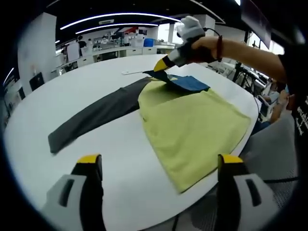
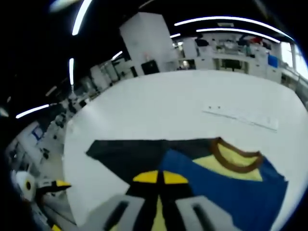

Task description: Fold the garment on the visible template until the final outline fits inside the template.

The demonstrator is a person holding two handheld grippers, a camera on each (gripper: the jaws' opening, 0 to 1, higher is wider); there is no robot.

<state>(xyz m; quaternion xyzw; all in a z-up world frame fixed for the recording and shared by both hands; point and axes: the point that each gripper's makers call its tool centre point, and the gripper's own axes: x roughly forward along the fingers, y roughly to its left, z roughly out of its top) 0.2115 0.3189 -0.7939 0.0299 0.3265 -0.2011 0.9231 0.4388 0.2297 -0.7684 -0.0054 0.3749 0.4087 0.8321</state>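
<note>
A garment lies on the white round table (image 1: 72, 86). Its yellow-green body (image 1: 192, 125) reaches the near edge, and a dark grey sleeve (image 1: 96, 115) stretches out to the left. A blue part (image 1: 190, 83) lies at the far end. My right gripper (image 1: 161, 65), held by a hand, is shut on the blue fabric's edge there. In the right gripper view its yellow tips (image 2: 160, 177) are pressed together over the blue cloth (image 2: 231, 192), beside a brown collar (image 2: 231, 161) and the dark sleeve (image 2: 130, 149). My left gripper (image 1: 160, 161) stands wide open above the table's near edge, holding nothing.
A thin white strip (image 2: 240, 118) lies on the table beyond the garment. The person's arm (image 1: 240, 48) reaches in from the right. The table edge (image 1: 231, 159) runs close to the garment's hem. Workbenches and shelves stand in the background. The left gripper (image 2: 48, 185) shows at the far left.
</note>
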